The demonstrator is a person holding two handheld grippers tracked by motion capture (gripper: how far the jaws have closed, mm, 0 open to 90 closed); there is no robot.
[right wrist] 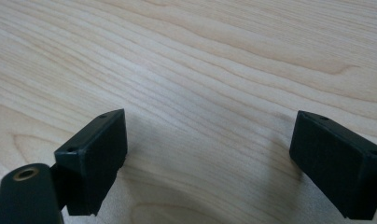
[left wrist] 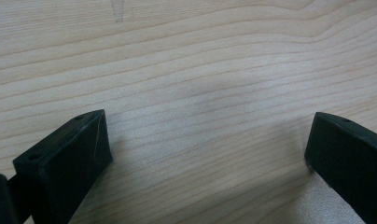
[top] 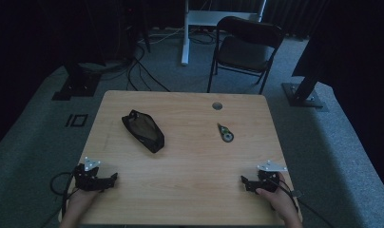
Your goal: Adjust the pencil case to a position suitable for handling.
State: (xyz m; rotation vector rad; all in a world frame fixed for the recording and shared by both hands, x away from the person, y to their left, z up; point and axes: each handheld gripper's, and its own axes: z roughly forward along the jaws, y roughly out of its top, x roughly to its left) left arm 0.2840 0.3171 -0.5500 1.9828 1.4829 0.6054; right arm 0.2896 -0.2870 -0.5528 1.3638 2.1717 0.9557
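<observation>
Both grippers are parked on the near edge of the wooden table point(top: 190, 166), left gripper point(top: 115, 177) and right gripper point(top: 243, 181), jaws spread wide with nothing between them. The black mesh pouch point(top: 143, 130) lies far-left of centre, and the small correction-tape dispenser point(top: 225, 132) is off to the right, well apart.

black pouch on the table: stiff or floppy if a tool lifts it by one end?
Probably floppy: the black pouch lies flat and slumped on the table, looking like soft fabric or mesh, so the free end would likely sag. It seems thin and near empty, so likely light. Unlikely to roll; pushed, it may bunch rather than slide cleanly.
</observation>
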